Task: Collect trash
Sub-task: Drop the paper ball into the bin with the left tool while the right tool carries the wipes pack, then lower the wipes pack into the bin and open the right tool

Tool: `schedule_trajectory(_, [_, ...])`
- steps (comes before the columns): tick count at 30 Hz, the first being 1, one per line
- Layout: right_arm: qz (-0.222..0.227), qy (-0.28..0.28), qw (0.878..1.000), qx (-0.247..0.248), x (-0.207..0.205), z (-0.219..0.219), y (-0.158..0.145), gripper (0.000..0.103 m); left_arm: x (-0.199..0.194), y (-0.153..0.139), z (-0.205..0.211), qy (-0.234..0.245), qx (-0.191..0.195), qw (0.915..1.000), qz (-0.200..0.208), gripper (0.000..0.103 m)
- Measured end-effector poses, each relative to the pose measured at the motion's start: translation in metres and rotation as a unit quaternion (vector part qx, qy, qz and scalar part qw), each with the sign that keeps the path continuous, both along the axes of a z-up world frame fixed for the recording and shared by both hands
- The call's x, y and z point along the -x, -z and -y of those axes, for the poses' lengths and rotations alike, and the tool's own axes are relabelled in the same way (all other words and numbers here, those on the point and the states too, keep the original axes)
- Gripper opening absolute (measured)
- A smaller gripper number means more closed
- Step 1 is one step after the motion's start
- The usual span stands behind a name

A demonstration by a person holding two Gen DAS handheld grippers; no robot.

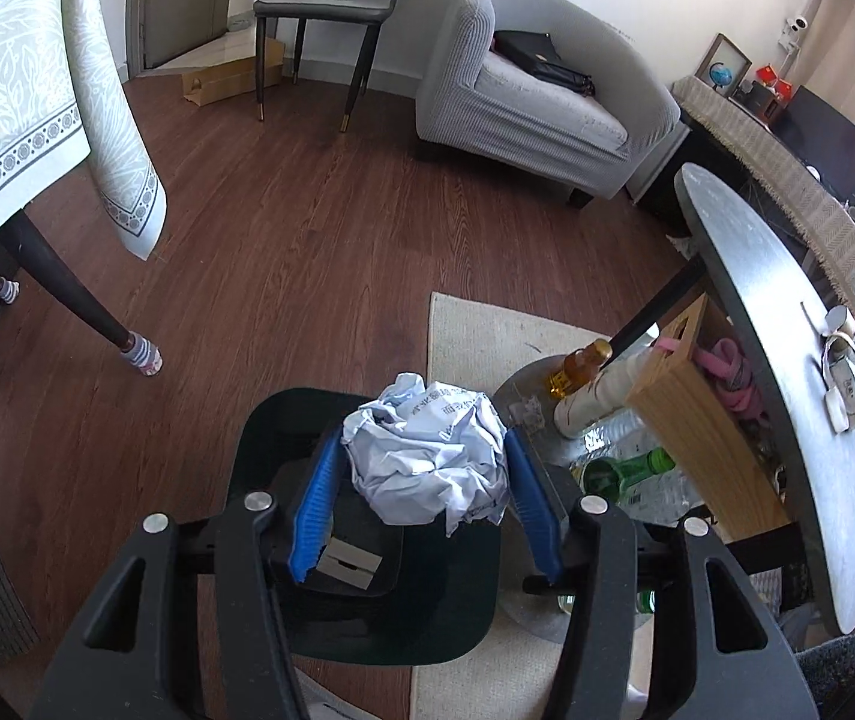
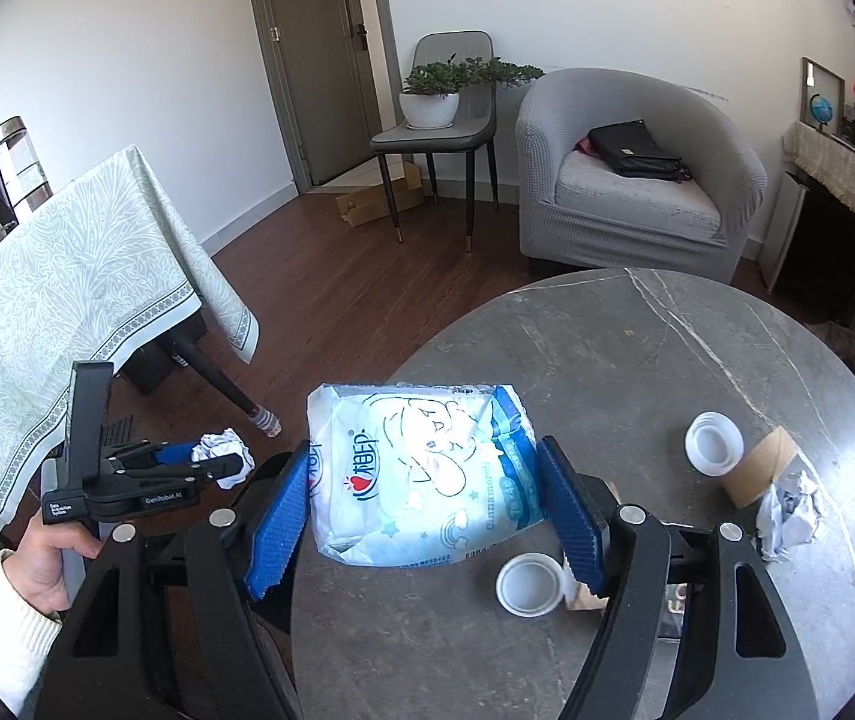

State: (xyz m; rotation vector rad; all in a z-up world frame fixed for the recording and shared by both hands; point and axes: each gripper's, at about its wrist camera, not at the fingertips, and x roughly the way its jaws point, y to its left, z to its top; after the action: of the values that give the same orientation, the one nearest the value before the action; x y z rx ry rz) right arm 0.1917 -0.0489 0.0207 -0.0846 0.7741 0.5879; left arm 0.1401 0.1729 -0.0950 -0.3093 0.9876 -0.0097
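Between the left tongs (image 1: 424, 495) sits a paper ball (image 1: 427, 450), both blue pads pressed on its flanks, so the left tongs are holding it. Directly below them is the black bin (image 1: 427, 612), mouth up. The ball is crumpled white paper with faint grey print, creased all over, loose flaps hanging at its lower edge. Judgement: very light, soft, crushes easily, not slippery; a pinch across the middle suffices, and it should drop clean once freed.

Between the right tongs (image 2: 427, 516) is a tissue pack (image 2: 421, 474), white and blue plastic film with a cartoon drawing and a red logo, torn open at the top. Both pads touch its sides, so the right tongs are holding the pack, above the grey counter (image 2: 637, 360). Judgement: light, squashy, the film is slick, so grip the bulky middle, not the torn flap.

Right of the right tongs lie a cardboard tube (image 2: 760, 474), a second paper wad (image 2: 790, 513) and a white lid (image 2: 713, 443); another lid (image 2: 528, 587) rests just under the right pad. Judgement: tube is stiff but crushable, take it across its width; lids are thin, hard to pick flat.
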Motion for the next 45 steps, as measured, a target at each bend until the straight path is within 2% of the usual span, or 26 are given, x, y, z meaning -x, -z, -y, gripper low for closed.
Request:
schedule_trajectory(8, [-0.010,-0.038,0.999,-0.002,0.005,-0.043,0.005,0.074,0.001,0.042,0.003,0.028,-0.016,0.9968,-0.074,0.058])
schedule_trajectory(14, [-0.024,-0.058,0.998,-0.007,0.003,-0.074,0.014,0.074,0.005,0.071,-0.006,0.023,-0.017,0.9923,-0.120,0.058])
schedule_trajectory(18, [-0.032,-0.072,0.997,-0.006,0.003,-0.096,0.020,0.074,0.010,0.083,-0.013,0.018,-0.020,0.9900,-0.138,0.058])
schedule_trajectory(20, [-0.035,-0.076,0.996,-0.006,0.004,-0.104,0.023,0.074,0.011,0.086,-0.017,0.016,-0.020,0.9899,-0.140,0.063])
schedule_trajectory(21, [-0.036,-0.078,0.996,-0.005,0.004,-0.108,0.025,0.074,0.013,0.086,-0.019,0.015,-0.019,0.9901,-0.138,0.070])
schedule_trajectory(22, [-0.038,-0.079,0.996,-0.003,0.004,-0.112,0.027,0.074,0.014,0.086,-0.021,0.014,-0.017,0.9906,-0.135,0.072])
schedule_trajectory(28, [-0.046,-0.082,0.996,0.013,0.001,-0.135,0.044,0.074,0.022,0.072,-0.037,0.006,-0.011,0.9939,-0.109,0.072])
schedule_trajectory(35, [-0.061,-0.089,0.993,0.042,0.002,-0.161,0.069,0.074,0.037,0.044,-0.065,-0.028,-0.006,0.9975,-0.064,0.072])
schedule_trajectory(40, [-0.080,-0.098,0.990,0.068,0.001,-0.181,0.097,0.074,0.047,0.021,-0.090,-0.061,0.007,0.9978,-0.027,0.067])
schedule_trajectory(45, [-0.109,-0.103,0.985,0.085,0.000,-0.194,0.126,0.074,0.056,-0.005,-0.104,-0.072,0.014,0.9973,0.010,0.062])
